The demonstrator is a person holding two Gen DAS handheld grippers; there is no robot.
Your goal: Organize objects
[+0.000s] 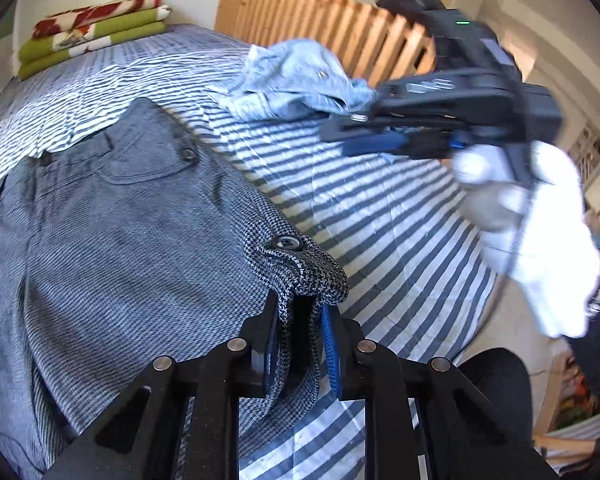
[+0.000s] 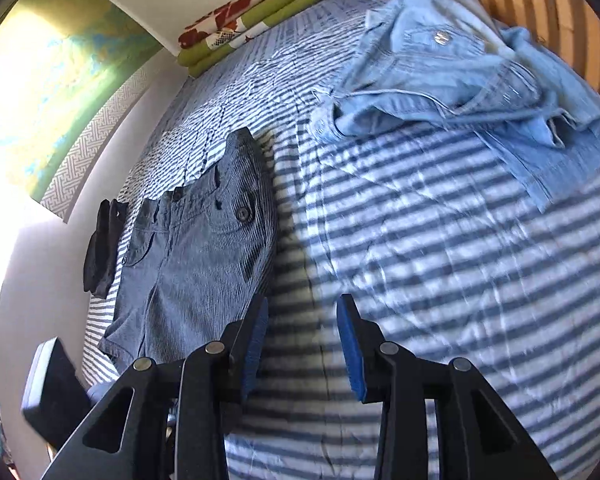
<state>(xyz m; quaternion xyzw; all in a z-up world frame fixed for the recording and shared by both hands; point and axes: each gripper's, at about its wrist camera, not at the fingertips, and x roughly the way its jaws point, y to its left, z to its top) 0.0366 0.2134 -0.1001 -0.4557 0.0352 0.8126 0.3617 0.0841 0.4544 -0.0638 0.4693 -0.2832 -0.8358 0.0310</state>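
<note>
A: Why is the left gripper (image 1: 300, 316) pinching the grey shorts (image 1: 112, 240)?
B: Its jaws are clamped on a corner, probably to fold them on the bed (image 2: 440, 260).
A: And the right gripper (image 2: 302, 320)?
B: Jaws partly apart, empty. Beyond the shorts lies the denim jacket (image 2: 460, 80).

Strong daylight is cast across the blue-and-white striped bedcover (image 2: 440, 240), overexposed left of it; the white-gloved hand (image 1: 532, 240) is blurred, and edges are bent by fisheye.
</note>
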